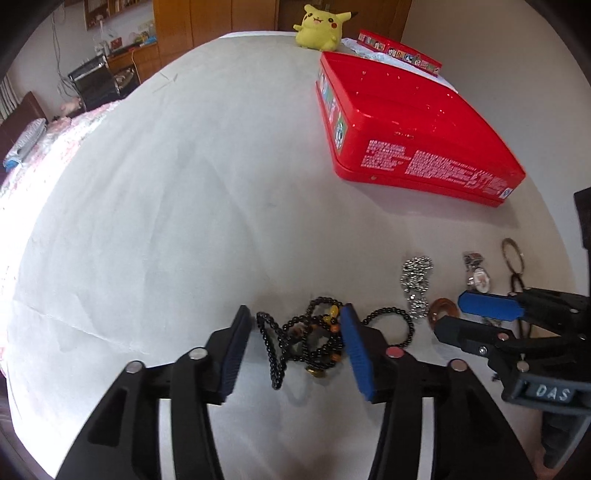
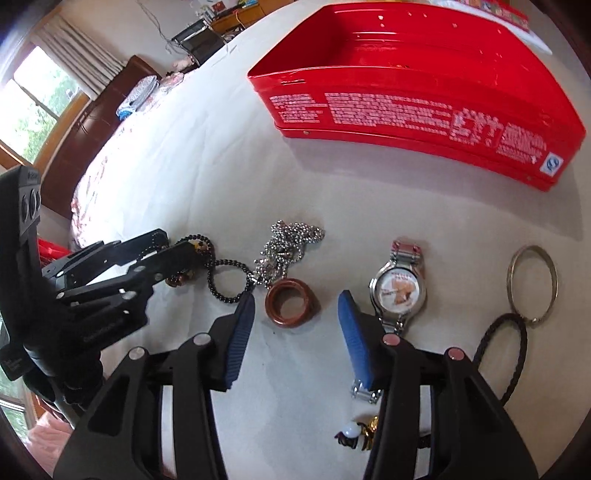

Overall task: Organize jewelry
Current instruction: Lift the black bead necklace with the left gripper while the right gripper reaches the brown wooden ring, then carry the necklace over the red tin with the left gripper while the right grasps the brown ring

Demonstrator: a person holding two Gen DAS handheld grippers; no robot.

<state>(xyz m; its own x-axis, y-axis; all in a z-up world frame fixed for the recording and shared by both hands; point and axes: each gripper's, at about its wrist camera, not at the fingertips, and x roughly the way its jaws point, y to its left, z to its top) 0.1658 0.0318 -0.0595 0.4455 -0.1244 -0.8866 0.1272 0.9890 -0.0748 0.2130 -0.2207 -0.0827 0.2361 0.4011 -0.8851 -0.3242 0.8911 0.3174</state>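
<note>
A black bead necklace (image 1: 295,339) with orange beads lies tangled on the white cloth, between the open fingers of my left gripper (image 1: 295,325). My right gripper (image 2: 295,306) is open, its fingers on either side of a brown ring (image 2: 291,302). A silver chain (image 2: 288,243) lies just beyond the ring. A watch (image 2: 399,284) lies to the right of the right finger. A red open box (image 2: 424,74) stands farther back. The right gripper also shows in the left wrist view (image 1: 454,314), beside the chain (image 1: 417,280).
A metal hoop (image 2: 533,280) and a black cord loop (image 2: 498,350) lie at the right. A small charm (image 2: 354,432) lies under the right gripper. A yellow plush toy (image 1: 321,26) and the red box lid (image 1: 399,51) sit at the table's far end.
</note>
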